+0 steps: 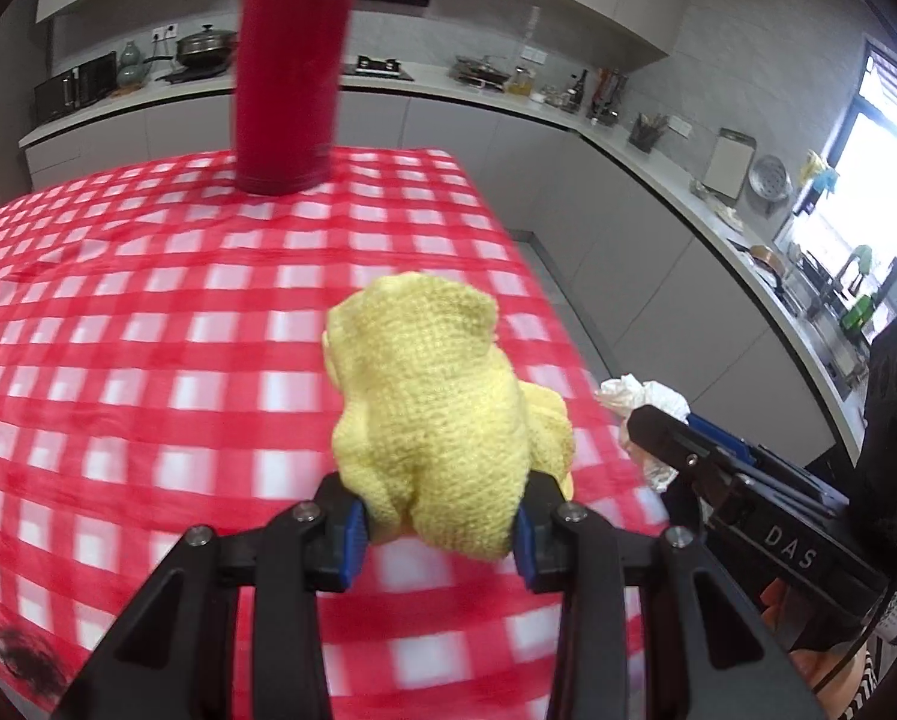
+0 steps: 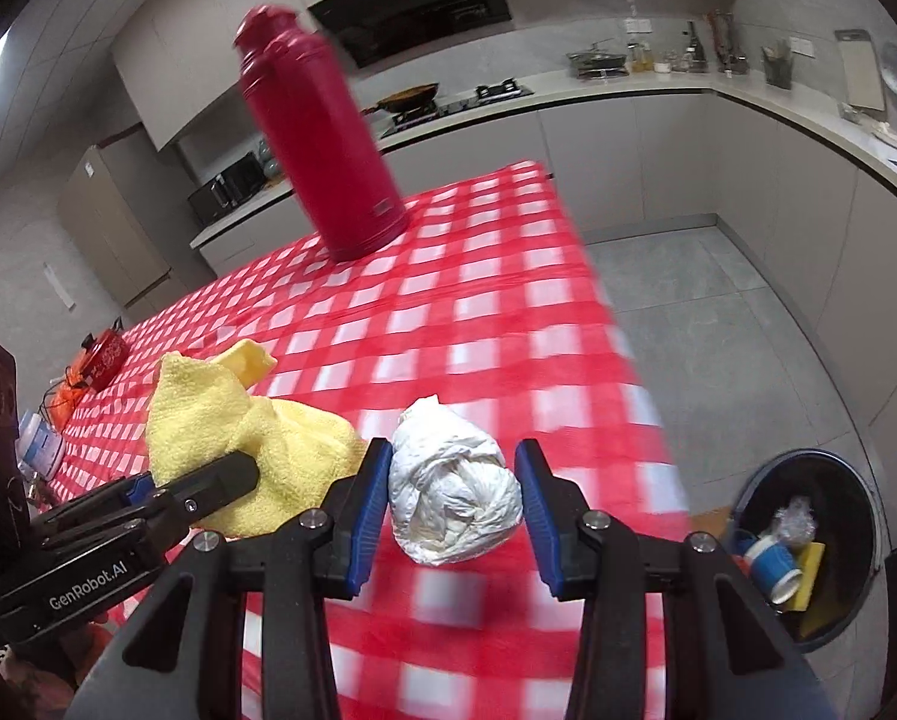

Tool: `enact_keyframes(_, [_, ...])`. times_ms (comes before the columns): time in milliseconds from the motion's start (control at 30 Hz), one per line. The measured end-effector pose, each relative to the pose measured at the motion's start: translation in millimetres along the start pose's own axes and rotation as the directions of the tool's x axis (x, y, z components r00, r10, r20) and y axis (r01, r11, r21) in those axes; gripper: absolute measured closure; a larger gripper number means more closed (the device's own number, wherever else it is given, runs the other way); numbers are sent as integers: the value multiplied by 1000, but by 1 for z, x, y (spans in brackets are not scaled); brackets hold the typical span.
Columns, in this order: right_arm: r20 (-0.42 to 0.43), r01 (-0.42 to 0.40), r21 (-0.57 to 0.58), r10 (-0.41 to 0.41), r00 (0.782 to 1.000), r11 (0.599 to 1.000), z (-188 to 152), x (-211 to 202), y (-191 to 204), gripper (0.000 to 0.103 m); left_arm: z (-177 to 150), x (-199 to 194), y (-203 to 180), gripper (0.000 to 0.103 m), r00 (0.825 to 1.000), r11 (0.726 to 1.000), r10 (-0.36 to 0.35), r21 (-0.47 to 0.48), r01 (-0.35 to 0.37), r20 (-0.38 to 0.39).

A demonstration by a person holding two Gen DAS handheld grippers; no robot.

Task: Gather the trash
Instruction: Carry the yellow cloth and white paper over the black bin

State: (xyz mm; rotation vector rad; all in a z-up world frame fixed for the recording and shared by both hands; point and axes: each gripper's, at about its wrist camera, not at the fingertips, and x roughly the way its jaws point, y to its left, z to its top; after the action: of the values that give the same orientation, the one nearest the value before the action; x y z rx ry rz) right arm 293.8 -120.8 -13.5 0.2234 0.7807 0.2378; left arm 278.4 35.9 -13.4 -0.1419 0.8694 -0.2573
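My left gripper (image 1: 442, 516) is shut on a bunched yellow knitted cloth (image 1: 430, 396), held over the red checked tablecloth (image 1: 148, 330). My right gripper (image 2: 451, 498) is shut on a crumpled white paper wad (image 2: 454, 480), its blue pads against both sides. The wad hangs near the table's right edge. In the right wrist view, the yellow cloth (image 2: 220, 420) and the left gripper (image 2: 232, 474) sit just to the left. The left wrist view shows the paper wad (image 1: 640, 396) at the right, beside the right gripper (image 1: 664, 432). On the floor to the right stands a black trash bin (image 2: 808, 455).
A tall red thermos (image 1: 292, 72) stands at the table's far side. A blue paper cup (image 2: 769, 564) and a yellow sponge lie inside the bin. A dark clump (image 1: 22, 666) lies at the table's near left. Kitchen counters (image 1: 658, 162) run along the back and right walls.
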Motion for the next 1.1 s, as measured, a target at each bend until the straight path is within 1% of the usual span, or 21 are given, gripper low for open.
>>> enact_keyframes(367, [34,69,88,-73,997,994,-32,-70,-119,58,-26,21,-102,64,998,995,-68,70,69,-19])
enact_keyframes(600, [53,120,136,-128,990,984,-49,-101,-181,58,-38,38,-154,64,993,987,-114,105,118,-39])
enact_keyframes(800, [34,157,188,-166,986,970,-67,-109,-231,58,-51,57,-192,64,988,980,-135,134,145,-78])
enact_keyframes(933, [9,176,224,-182,983,959,-78,-108,-262,58,-61,75,-211,64,988,980,-121,149,135,-100])
enact_keyframes(1033, [-6,185,234,-189,982,954,-84,-104,-280,58,-72,93,-222,64,986,981,-105,151,125,-131])
enact_keyframes(1100, [-20,192,243,-193,981,951,-87,-98,-292,58,-79,103,-228,64,988,980,-81,168,103,-134])
